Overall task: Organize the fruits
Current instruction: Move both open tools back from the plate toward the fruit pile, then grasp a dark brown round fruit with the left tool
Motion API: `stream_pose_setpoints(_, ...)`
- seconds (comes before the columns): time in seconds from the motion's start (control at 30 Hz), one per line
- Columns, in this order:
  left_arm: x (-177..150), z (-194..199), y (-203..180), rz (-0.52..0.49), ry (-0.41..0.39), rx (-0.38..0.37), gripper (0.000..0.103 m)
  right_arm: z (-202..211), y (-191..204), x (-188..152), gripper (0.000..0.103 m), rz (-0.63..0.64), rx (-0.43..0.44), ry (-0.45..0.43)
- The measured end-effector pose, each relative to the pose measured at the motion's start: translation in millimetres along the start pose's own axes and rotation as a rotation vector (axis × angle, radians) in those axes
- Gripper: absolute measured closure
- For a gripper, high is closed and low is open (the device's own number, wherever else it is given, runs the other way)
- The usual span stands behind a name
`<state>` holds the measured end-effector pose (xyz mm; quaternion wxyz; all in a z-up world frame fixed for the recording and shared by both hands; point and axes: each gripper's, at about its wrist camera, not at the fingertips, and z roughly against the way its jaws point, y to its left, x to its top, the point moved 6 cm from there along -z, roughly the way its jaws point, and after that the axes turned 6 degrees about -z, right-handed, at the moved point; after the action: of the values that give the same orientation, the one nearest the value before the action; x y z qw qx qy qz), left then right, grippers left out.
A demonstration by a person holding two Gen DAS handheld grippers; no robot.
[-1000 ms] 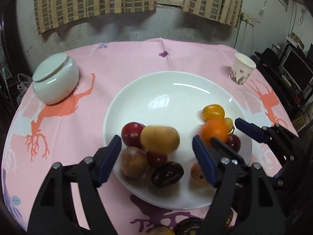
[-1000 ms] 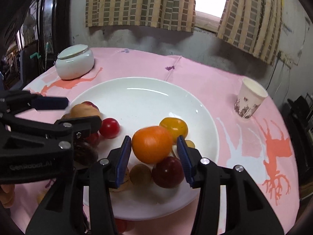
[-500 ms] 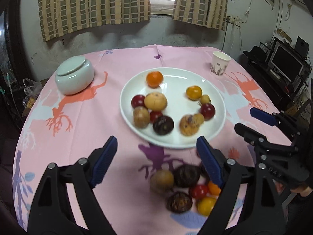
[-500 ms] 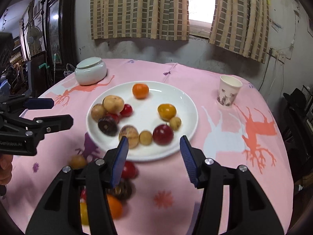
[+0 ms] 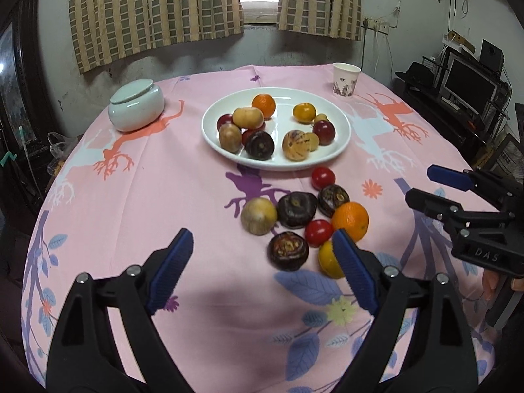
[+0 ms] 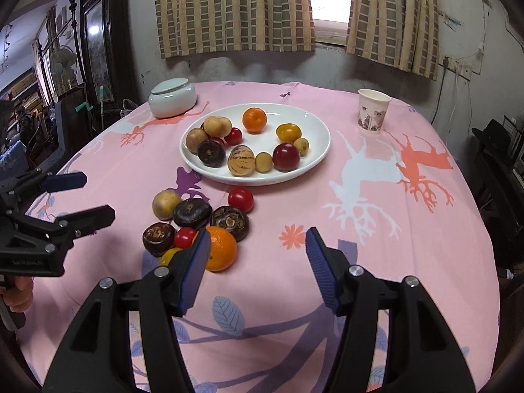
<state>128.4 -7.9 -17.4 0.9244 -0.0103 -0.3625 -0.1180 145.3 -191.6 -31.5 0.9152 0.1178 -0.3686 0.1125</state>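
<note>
A white plate (image 5: 342, 131) (image 6: 319, 150) in the middle of the table holds several fruits, among them an orange (image 5: 263, 104) (image 6: 254, 119) at its far side. Several loose fruits lie on the pink cloth in front of the plate, among them an orange (image 5: 350, 221) (image 6: 222, 252), a red tomato (image 5: 323, 177) (image 6: 240, 199) and a dark round fruit (image 5: 288, 250) (image 6: 159, 234). My left gripper (image 5: 262, 271) is open and empty, above the cloth just left of the loose pile. My right gripper (image 6: 258, 270) is open and empty, just right of the pile.
A white lidded jar (image 5: 136, 104) (image 6: 172, 96) stands at the far left of the round table. A paper cup (image 5: 345, 80) (image 6: 373, 109) stands at the far right. Dark furniture and a monitor (image 5: 468, 83) stand beyond the right edge.
Both grippers have pulled back from the plate toward the near edge. An orange that sat between the right fingers now lies at the plate's far side. The loose pile has come into view.
</note>
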Motion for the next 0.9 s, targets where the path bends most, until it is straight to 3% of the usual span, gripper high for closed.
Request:
stream_pose_setpoints(0.47,-18,-24,-2,0.001,0.062,0.020,0.015,-13,-12,-14,0.042,-0.099,0.069,0.029)
stream_pose_setpoints(0.9,-37,-74,-9,-0.039,0.168,0.027,0.015,-10,2,-22,0.042,-0.073,0.140,0.044)
